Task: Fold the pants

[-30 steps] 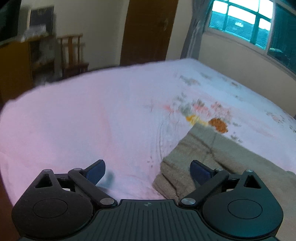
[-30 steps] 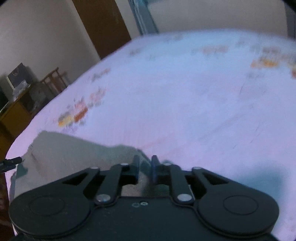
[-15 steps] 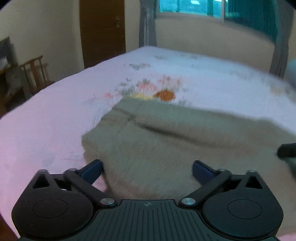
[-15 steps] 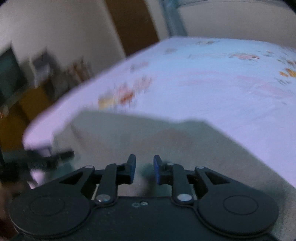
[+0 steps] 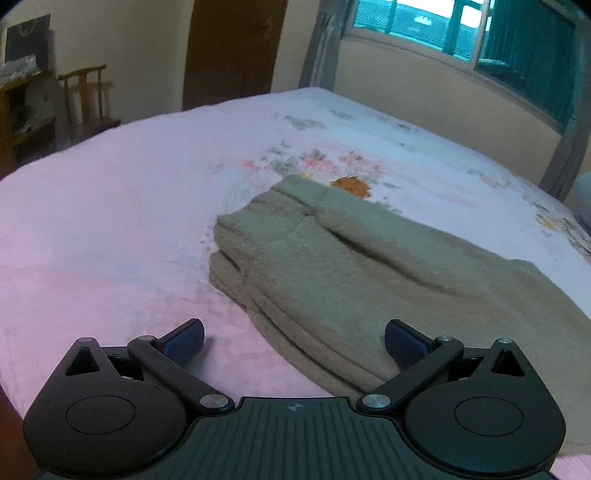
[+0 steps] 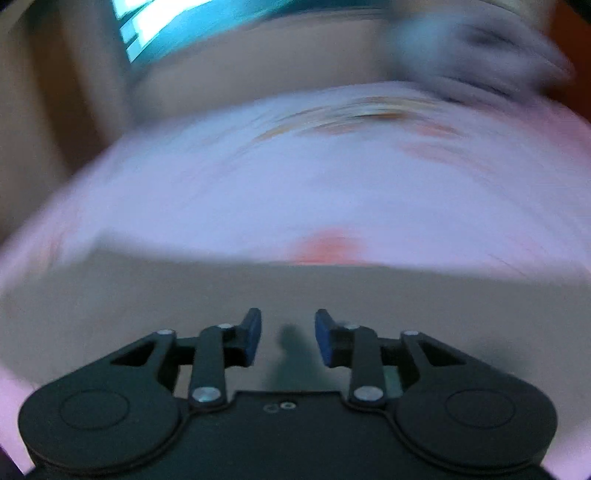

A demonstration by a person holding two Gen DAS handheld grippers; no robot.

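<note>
Since the earlier frame, both grippers have swung: the left view turned back toward the door, the right toward the window, heavily blurred. Left gripper is spread wide, holding nothing, over the near edge of the pants. Right gripper is parted, empty, above the pants. Bed carries a pink floral sheet; a wooden chair and door stand far left, a window far right. Pants are olive, folded in layers, lying flat right of centre.

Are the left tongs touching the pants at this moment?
Cannot tell. In the left wrist view the left tongs stand wide open over the pants; the right pad overlaps the cloth, but no contact or gap shows plainly.
</note>
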